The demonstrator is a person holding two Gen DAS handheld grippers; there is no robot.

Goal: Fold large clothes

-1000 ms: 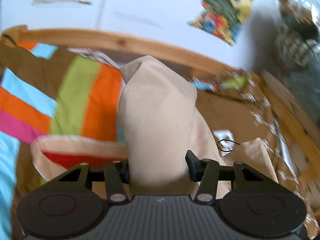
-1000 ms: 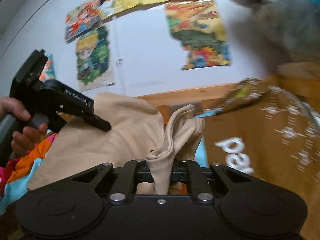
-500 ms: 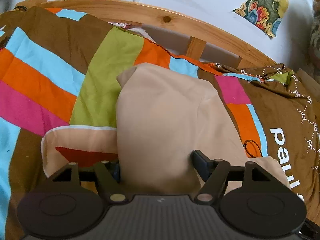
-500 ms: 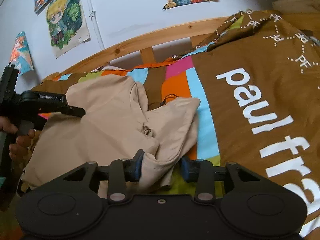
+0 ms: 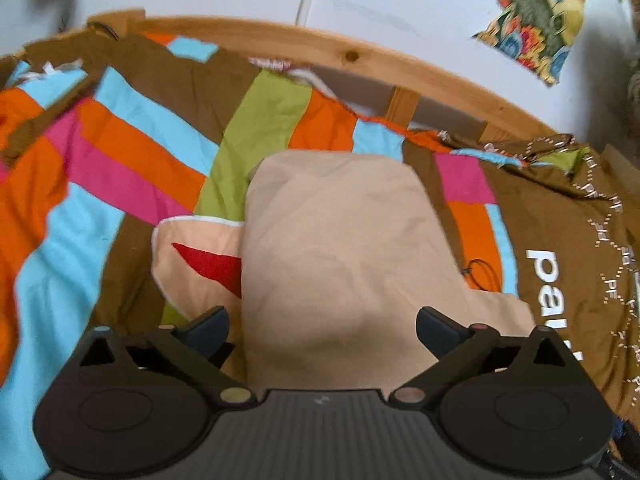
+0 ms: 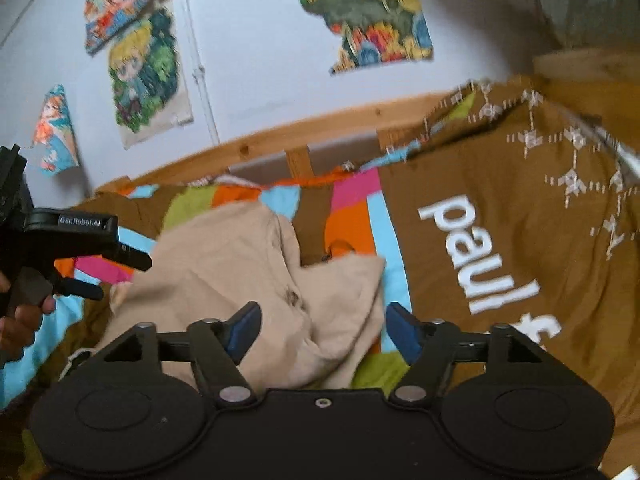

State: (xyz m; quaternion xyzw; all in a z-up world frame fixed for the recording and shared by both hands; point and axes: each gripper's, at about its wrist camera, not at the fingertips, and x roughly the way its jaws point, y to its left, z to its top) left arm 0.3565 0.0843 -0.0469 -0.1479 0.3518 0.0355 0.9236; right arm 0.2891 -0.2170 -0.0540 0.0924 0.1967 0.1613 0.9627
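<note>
A beige garment (image 5: 344,248) lies folded over on the striped bedspread (image 5: 132,168), with a red-and-white patch showing at its left edge. My left gripper (image 5: 322,326) hovers open just above its near end, fingers wide apart on either side of the cloth. In the right wrist view the same beige garment (image 6: 240,272) lies rumpled on the bed, and my right gripper (image 6: 324,326) stands open over its bunched right corner. The left gripper (image 6: 100,260), held by a hand, appears open at the left there.
A wooden bed frame (image 5: 360,60) curves along the back against a white wall with paper pictures (image 6: 148,76). The brown part of the bedspread with white lettering (image 6: 480,248) spreads to the right. A small black loop (image 5: 478,270) lies beside the garment.
Both grippers lowered the beige garment onto the bed, opened and let it go. The cloth went from hanging to lying flat, and both grippers have drawn back slightly.
</note>
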